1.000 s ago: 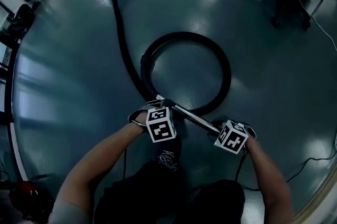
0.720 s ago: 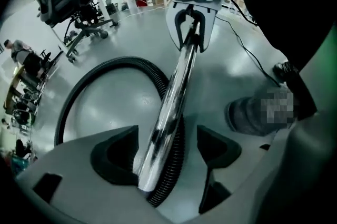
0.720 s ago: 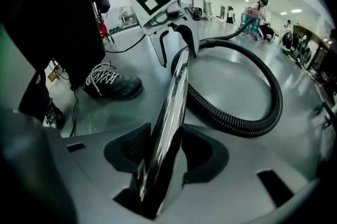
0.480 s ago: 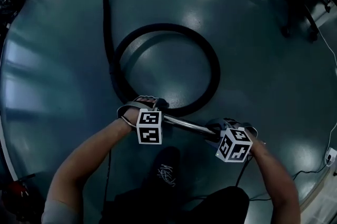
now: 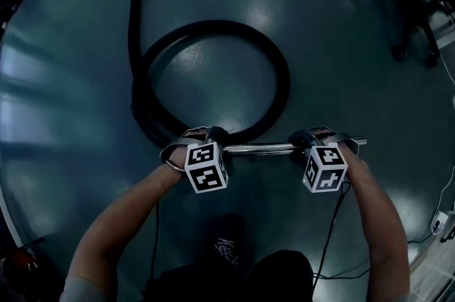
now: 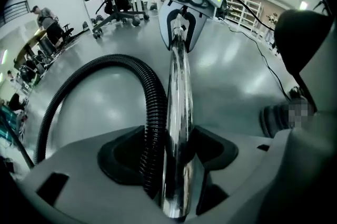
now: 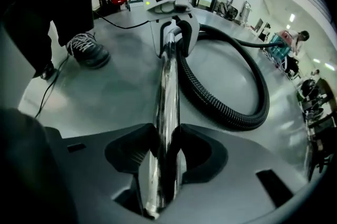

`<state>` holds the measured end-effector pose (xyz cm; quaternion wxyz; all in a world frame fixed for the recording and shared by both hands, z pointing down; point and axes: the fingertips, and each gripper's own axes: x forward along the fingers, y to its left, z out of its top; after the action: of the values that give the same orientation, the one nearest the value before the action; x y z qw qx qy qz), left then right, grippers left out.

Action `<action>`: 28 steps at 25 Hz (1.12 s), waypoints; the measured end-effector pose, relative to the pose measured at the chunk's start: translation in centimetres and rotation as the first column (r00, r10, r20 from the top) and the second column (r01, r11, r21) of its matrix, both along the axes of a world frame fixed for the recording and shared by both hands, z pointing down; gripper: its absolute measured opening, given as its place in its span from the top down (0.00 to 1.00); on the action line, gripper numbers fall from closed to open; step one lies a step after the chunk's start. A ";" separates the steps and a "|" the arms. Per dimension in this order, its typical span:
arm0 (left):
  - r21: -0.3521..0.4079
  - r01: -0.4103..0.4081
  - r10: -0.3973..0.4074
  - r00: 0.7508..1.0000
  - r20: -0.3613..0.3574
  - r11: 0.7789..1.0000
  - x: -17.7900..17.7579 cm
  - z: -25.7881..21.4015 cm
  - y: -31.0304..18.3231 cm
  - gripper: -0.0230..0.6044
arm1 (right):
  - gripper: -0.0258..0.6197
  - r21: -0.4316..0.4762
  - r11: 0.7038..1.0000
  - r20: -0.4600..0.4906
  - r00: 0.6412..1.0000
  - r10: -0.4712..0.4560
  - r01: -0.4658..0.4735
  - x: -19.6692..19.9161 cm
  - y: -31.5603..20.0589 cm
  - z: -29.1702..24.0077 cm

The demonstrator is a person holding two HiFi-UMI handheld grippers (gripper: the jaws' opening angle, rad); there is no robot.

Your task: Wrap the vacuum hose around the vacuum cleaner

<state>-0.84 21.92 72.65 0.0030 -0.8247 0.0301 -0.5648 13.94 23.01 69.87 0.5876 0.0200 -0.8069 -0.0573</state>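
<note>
Glossy floor [image 5: 341, 45]; left gripper [image 5: 207, 141], fingers just closing, and right gripper [image 5: 316, 139] clamp chrome tube [image 5: 259, 148]; hose [image 5: 281, 80] cut off

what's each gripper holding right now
Left gripper: has just been closing, clamped on the metal wand with the hose end beside it.
Right gripper: closed on the same wand, further along.
</note>
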 end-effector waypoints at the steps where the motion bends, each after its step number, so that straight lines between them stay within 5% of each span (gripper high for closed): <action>1: -0.013 0.028 -0.028 0.999 -0.018 1.000 0.4 0.0 -0.7 0.49 | 0.69 0.008 1.000 -0.014 1.000 0.019 -0.019 0.5 -1.2 0.3; 6: -0.098 0.153 -0.163 0.981 -0.106 0.983 2.0 -0.8 -4.2 0.50 | 0.69 0.093 0.984 -0.070 0.985 0.160 -0.153 2.4 -6.5 0.8; 11: -0.121 0.172 -0.185 0.977 -0.107 0.978 3.7 -0.7 -6.5 0.50 | 0.69 0.121 0.949 -0.045 0.953 0.300 -0.293 5.8 -9.5 -1.9; 18: -0.144 0.221 -0.231 0.971 -0.061 0.965 3.9 -0.5 -8.8 0.50 | 0.69 -0.014 0.865 -0.050 0.865 0.500 -0.501 10.2 -13.4 -10.3; 21: -0.158 0.231 -0.242 0.969 -0.051 0.960 4.7 -0.6 -9.8 0.50 | 0.69 -0.071 0.800 -0.024 0.803 0.596 -0.596 12.2 -14.4 -12.5; 28: -0.271 0.204 -0.206 0.978 0.023 0.941 7.5 0.1 -11.2 0.49 | 0.69 -0.250 0.740 -0.007 0.765 0.644 -0.625 12.0 -12.3 -7.6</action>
<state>6.62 10.75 72.78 -0.1692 -0.8113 0.0378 -0.5583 25.97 10.67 62.28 0.5370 0.2252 -0.7755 0.2439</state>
